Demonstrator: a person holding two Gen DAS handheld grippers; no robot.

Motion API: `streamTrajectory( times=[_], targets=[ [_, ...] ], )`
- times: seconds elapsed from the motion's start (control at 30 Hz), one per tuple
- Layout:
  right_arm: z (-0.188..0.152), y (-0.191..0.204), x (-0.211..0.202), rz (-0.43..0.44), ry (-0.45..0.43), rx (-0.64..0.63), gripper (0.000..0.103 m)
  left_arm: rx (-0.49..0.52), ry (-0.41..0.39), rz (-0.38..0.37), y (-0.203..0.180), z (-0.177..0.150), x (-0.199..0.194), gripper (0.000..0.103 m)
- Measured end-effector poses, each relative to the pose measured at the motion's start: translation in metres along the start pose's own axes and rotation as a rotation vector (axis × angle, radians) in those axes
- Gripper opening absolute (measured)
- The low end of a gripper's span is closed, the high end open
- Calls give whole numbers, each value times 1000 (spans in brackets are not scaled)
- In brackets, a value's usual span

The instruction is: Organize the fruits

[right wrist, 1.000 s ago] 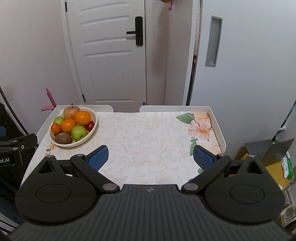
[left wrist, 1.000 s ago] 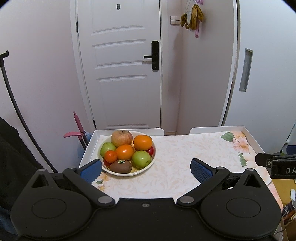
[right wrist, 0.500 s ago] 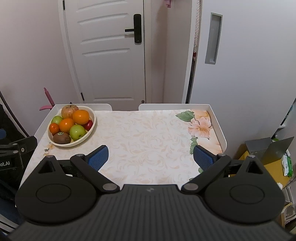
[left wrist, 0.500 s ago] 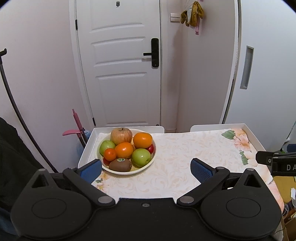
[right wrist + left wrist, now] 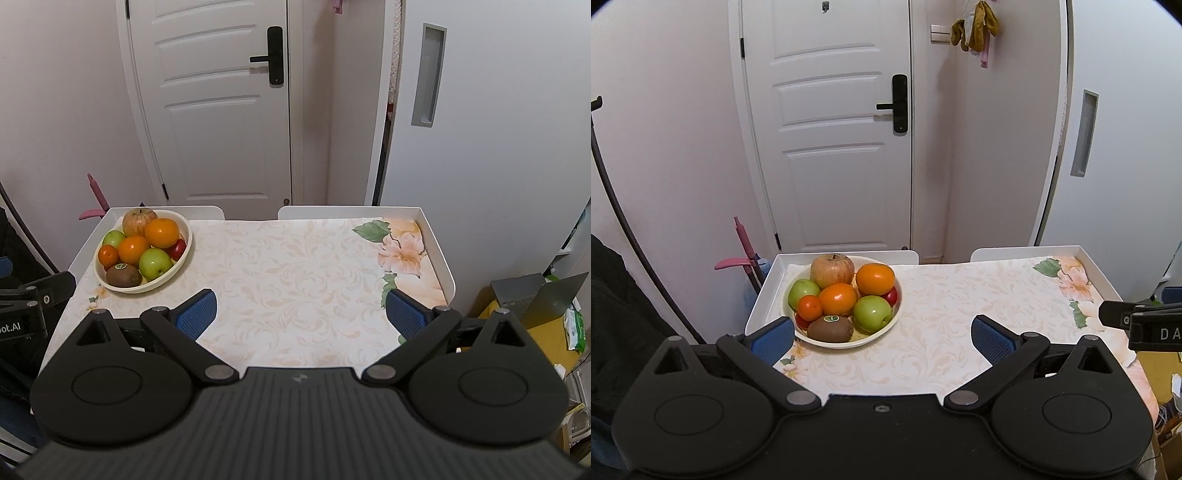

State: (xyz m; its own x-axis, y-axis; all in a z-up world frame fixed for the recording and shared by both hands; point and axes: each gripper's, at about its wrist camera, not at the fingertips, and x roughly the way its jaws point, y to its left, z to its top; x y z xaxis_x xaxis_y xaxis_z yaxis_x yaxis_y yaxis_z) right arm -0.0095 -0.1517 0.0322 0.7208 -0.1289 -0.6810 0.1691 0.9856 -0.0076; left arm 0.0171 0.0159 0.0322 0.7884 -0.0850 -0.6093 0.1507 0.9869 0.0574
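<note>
A cream bowl (image 5: 882, 329) (image 5: 183, 258) of fruit stands at the table's left end. In it lie a russet apple (image 5: 832, 270), two oranges (image 5: 875, 278), two green apples (image 5: 872, 313), a small tangerine (image 5: 809, 307), a kiwi (image 5: 830, 328) (image 5: 123, 275) and something red (image 5: 892, 295). My left gripper (image 5: 882, 334) hangs open just short of the bowl's near rim, nothing between its blue pads. My right gripper (image 5: 300, 312) is open too, above the middle of the table, with the bowl off to its left.
The table (image 5: 295, 273) is a white rimmed tray top under a floral cloth. Behind it are a white door (image 5: 831, 140) and a white cabinet (image 5: 480, 110). A pink-handled tool (image 5: 742, 254) leans at the far left corner. Boxes and clutter (image 5: 535, 299) sit on the floor at right.
Both grippers have drawn back and risen slightly, so the table and bowl sit a little farther off in both views. Fruit and bowl have not moved; both stay open.
</note>
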Motion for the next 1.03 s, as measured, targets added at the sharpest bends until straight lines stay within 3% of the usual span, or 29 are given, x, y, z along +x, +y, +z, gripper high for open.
streamTrajectory(
  times=[1.03],
  targets=[
    [6,5,16,-7,27,10,103,-14,6,-8,4,8,16,103]
  ],
)
